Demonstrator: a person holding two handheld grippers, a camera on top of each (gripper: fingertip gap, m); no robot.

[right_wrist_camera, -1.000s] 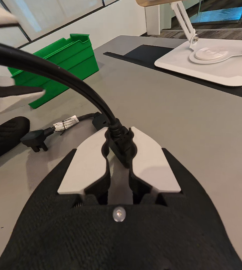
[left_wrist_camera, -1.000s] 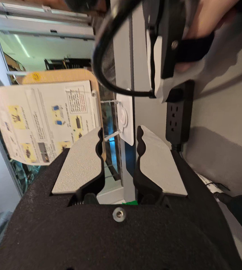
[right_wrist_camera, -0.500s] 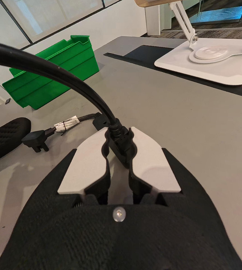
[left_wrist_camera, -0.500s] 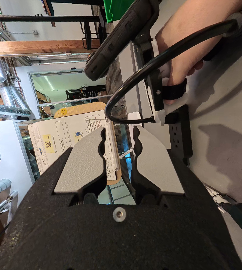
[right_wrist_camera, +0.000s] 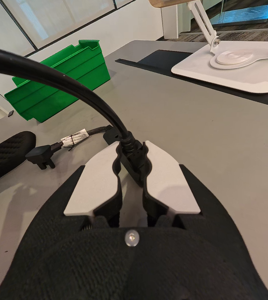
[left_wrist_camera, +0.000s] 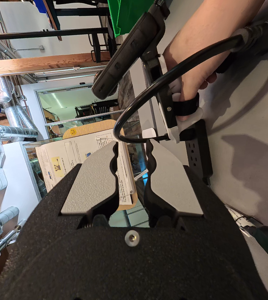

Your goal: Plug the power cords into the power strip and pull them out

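The right gripper [right_wrist_camera: 131, 158] has its white jaws clamped narrow on a black moulded plug [right_wrist_camera: 133, 155], which stands tilted between the fingertips with its thick black power cord [right_wrist_camera: 68, 84] arching up and away to the left. Just beyond the jaw tips, the end of the black rectangular power strip [right_wrist_camera: 111, 134] peeks out; most of it is hidden under the jaws in this view. To the left of the jaws a braided cord with a flat black plug [right_wrist_camera: 40, 155] lies on the grey tabletop [right_wrist_camera: 195, 138], and farther out sits a green plastic bin [right_wrist_camera: 57, 92].

The left wrist view shows what the right one hides: the power strip [left_wrist_camera: 198, 155] lies ahead and right of the left gripper [left_wrist_camera: 131, 149], with the right gripper [left_wrist_camera: 173, 138] pressed down at its far end and empty outlets nearer. The left jaws stand moderately apart, holding nothing. Between them a printed instruction sheet on a wooden board [left_wrist_camera: 81, 155] is seen.
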